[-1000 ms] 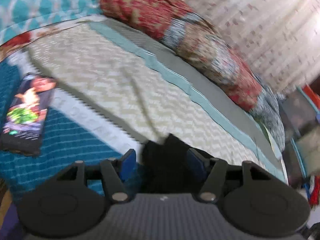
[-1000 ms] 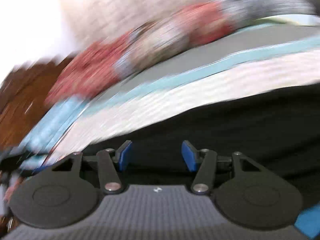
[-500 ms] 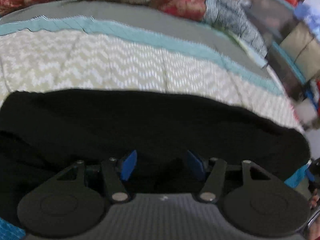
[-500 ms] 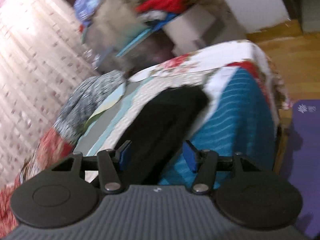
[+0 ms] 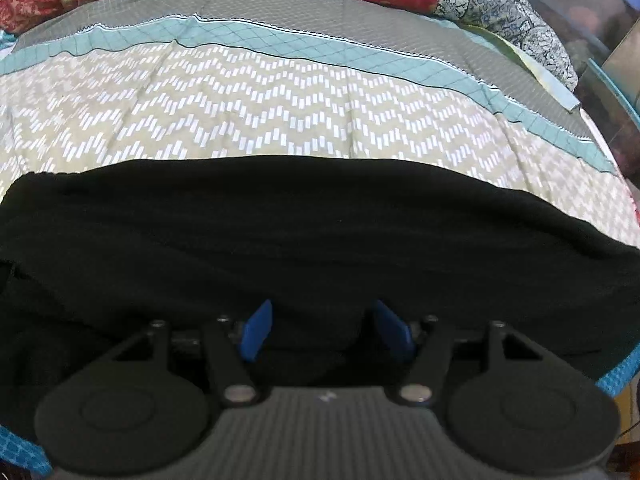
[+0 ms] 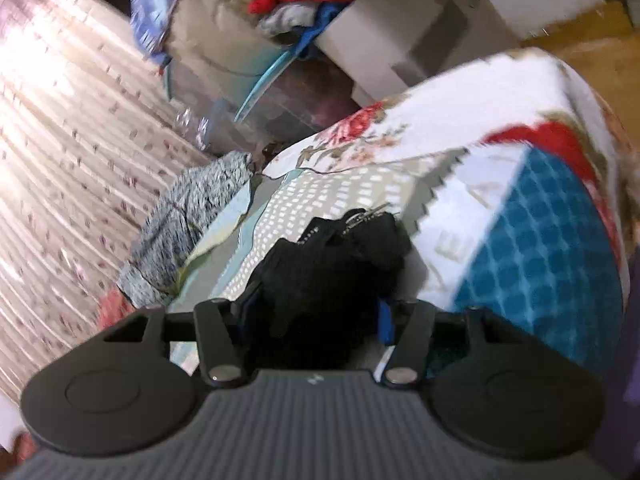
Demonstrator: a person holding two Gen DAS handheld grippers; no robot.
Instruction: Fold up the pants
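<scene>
While the black pants (image 5: pixel 320 232) are lying across the chevron quilt (image 5: pixel 256 112) just ahead of its jaws, the left gripper (image 5: pixel 324 330) is resting with jaws spread, gripping nothing. The right gripper (image 6: pixel 316 312) is showing bunched pants fabric (image 6: pixel 332 264) between its jaws; whether they are clamping it cannot be determined.
</scene>
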